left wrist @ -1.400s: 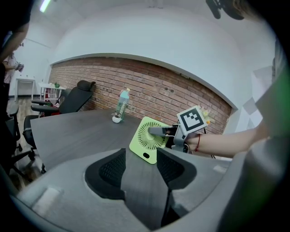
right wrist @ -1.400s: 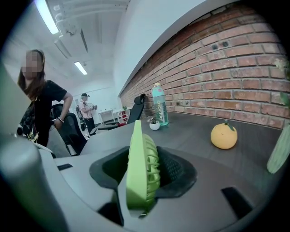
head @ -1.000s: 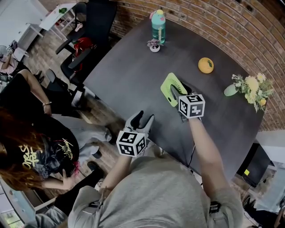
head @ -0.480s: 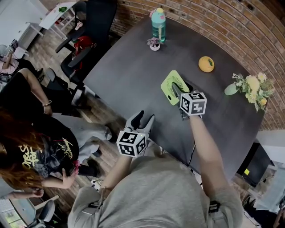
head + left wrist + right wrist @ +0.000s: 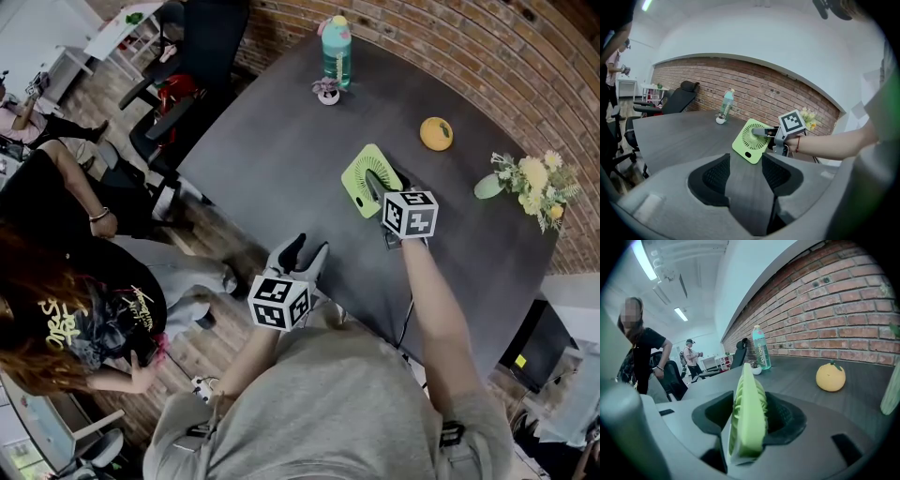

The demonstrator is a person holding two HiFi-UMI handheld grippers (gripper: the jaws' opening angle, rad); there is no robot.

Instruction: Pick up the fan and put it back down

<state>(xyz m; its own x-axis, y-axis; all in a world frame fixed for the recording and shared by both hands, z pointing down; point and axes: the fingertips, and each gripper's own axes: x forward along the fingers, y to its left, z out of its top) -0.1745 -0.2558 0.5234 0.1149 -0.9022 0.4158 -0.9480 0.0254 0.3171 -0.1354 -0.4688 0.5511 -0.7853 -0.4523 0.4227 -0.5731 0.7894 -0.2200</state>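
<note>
The light-green square fan (image 5: 362, 178) is between the jaws of my right gripper (image 5: 380, 190), which is shut on its upper edge. It is tilted over the dark table (image 5: 281, 159); I cannot tell whether its lower edge touches. In the right gripper view the fan (image 5: 746, 413) stands edge-on between the two dark pads of the right gripper (image 5: 747, 423). The left gripper view shows the fan (image 5: 751, 139) face-on with the right gripper (image 5: 761, 133) on it. My left gripper (image 5: 302, 251) hangs at the table's near edge, open and holding nothing (image 5: 746, 176).
A teal bottle (image 5: 336, 52) and a small white pot (image 5: 327, 95) stand at the table's far end. An orange fruit (image 5: 434, 134) and a bunch of flowers (image 5: 532, 187) lie to the right by the brick wall. Office chairs (image 5: 178, 66) and seated people (image 5: 66, 300) are at the left.
The right gripper and the fan have shifted very slightly away from me. The left gripper has stayed where it was. People at the far left have moved.
</note>
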